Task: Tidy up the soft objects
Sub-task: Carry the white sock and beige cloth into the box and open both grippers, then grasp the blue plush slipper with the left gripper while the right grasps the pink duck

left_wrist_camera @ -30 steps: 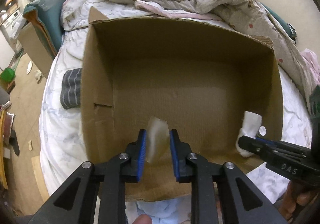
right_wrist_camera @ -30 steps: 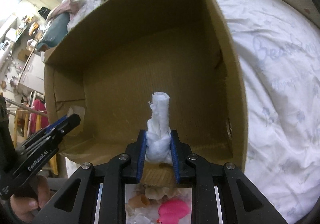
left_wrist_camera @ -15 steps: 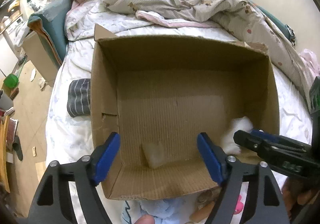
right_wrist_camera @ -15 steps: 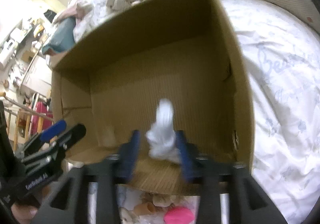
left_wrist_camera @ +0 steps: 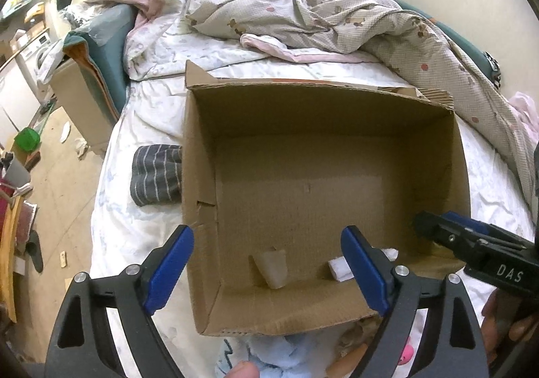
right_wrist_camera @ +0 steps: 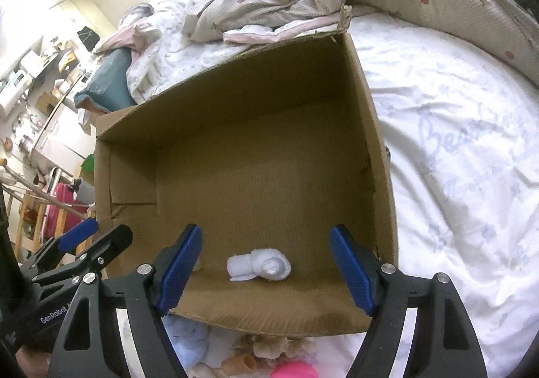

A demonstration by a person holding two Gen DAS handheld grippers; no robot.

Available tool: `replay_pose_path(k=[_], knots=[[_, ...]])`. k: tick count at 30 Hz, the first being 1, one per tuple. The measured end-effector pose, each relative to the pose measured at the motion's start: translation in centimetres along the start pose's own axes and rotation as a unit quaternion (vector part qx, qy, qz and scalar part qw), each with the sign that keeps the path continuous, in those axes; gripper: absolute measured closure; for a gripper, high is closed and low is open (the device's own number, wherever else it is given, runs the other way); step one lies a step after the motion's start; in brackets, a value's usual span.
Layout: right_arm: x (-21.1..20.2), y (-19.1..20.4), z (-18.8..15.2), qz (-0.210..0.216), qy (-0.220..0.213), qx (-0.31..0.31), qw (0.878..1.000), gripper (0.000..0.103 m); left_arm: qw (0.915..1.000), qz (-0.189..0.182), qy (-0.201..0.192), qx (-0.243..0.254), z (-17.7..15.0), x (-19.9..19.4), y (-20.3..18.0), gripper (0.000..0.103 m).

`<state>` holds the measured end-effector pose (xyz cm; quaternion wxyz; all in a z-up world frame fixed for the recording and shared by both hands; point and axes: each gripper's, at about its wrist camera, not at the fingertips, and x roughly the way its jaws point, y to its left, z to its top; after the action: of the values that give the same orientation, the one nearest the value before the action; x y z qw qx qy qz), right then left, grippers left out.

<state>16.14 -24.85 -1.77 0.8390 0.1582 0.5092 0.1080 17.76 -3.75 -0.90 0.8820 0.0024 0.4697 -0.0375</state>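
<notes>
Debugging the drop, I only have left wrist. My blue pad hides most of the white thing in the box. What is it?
Observer: From right wrist, a white rolled cloth lying on its side on the cardboard box floor, touching nothing.
Operator: Right claw let go?
Observer: Yes, right claw is wide open, pads either side of the roll, clear of it.
Operator: Anything else to pick near the box?
Observer: A pale blue fluffy cloth and a pink object on the bed just outside the near wall.
</notes>
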Motion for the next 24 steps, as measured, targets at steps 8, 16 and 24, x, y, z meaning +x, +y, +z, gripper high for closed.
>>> replay_pose_path(k=[8, 16, 24], knots=[[-1.1, 0.3, -0.4, -0.004, -0.017, -0.001, 1.000, 0.020, 0.9998, 0.014, -0.011, -0.007, -0.9, -1.3, 1.1, 0.015], [-2.5, 0.6, -1.1, -0.009, -0.031, -0.003, 0.999, 0.020, 0.9992, 0.033, -0.022, -0.004, -1.8, -2.7, 1.4, 0.015], [-4.0, 1.0, -2.2, -0.007, -0.038, -0.011, 0.999, 0.020, 0.9990, 0.040, -0.021, 0.006, -3.2, -3.9, 1.4, 0.015]])
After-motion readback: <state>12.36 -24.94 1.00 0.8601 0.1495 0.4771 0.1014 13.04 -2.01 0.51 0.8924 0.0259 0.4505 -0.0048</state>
